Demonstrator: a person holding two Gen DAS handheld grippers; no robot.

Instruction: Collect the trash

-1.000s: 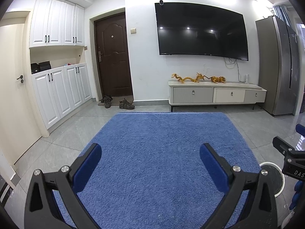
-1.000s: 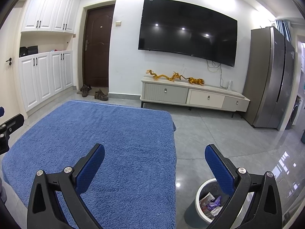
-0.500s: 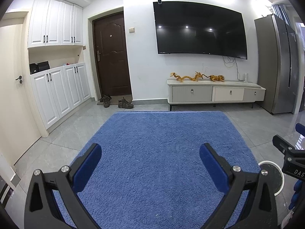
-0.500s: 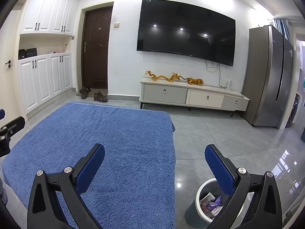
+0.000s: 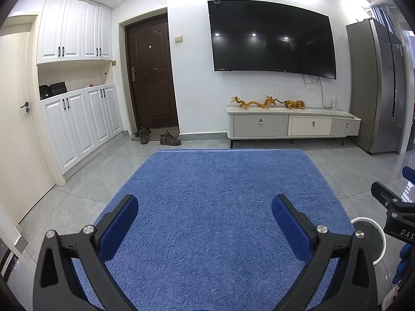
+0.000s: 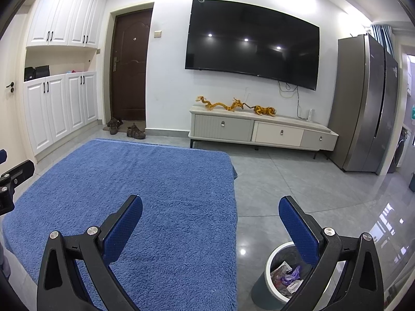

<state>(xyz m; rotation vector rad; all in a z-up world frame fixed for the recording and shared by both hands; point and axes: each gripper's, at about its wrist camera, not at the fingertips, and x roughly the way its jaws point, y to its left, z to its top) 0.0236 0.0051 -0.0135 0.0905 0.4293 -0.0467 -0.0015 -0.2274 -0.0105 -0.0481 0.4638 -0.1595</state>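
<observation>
Blue carpet (image 5: 220,207) fills the middle of both views and no loose scrap shows on it; the left tongs (image 5: 205,223) and the right tongs (image 6: 210,225) both stand wide apart with nothing between them. Trash (image 6: 288,276) — crumpled wrappers and a purple scrap — already lies in the white-rimmed bin (image 6: 269,264) at lower right of the right view; the collecting looks nearly done, so the sensible step is a slow sweep along carpet edges and grey floor (image 6: 298,181) with both tongs kept apart, ready to close on any stray piece.

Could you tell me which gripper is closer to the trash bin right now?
Right. The right gripper hangs almost over the trash bin, whose rim lies under its right finger. The left gripper is over the blue rug, bin off to its right.
</observation>
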